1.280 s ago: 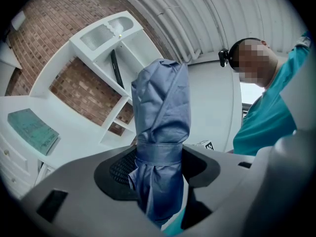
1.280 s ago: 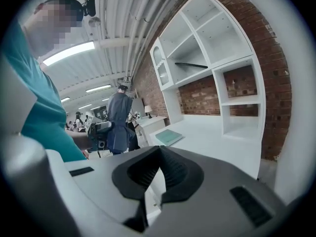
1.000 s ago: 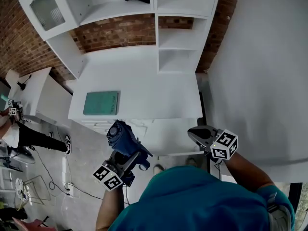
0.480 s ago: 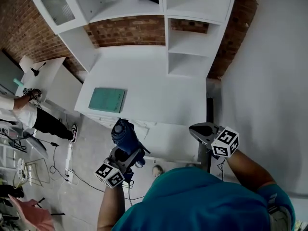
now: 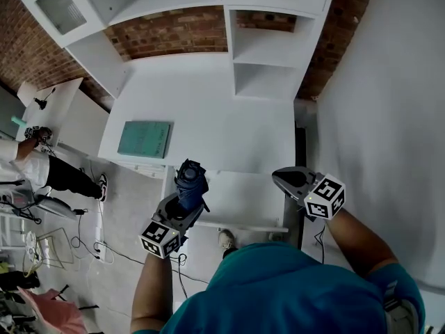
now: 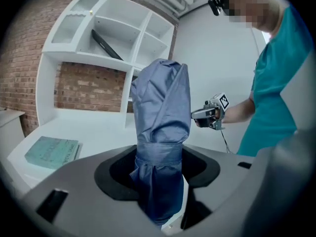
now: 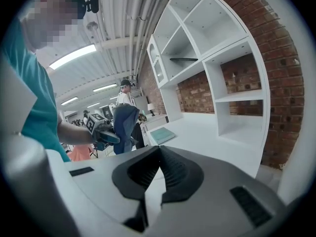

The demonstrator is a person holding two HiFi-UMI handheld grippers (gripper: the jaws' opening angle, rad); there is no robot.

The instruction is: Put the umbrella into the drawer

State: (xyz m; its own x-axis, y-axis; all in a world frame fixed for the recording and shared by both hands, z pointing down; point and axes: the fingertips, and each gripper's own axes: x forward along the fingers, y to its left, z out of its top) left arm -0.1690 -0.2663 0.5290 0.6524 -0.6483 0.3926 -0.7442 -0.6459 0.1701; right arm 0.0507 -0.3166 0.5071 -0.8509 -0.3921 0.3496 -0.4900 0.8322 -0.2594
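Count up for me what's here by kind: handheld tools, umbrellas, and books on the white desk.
Tools: 2, the left tool and the right tool
Umbrellas: 1, the blue umbrella gripped in the left tool
Books: 1, the teal book on the desk
Total: 4

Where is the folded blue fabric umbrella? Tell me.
In the head view, left of centre: the folded blue fabric umbrella is clamped in the left gripper, at the white desk's front edge, near the teal book.
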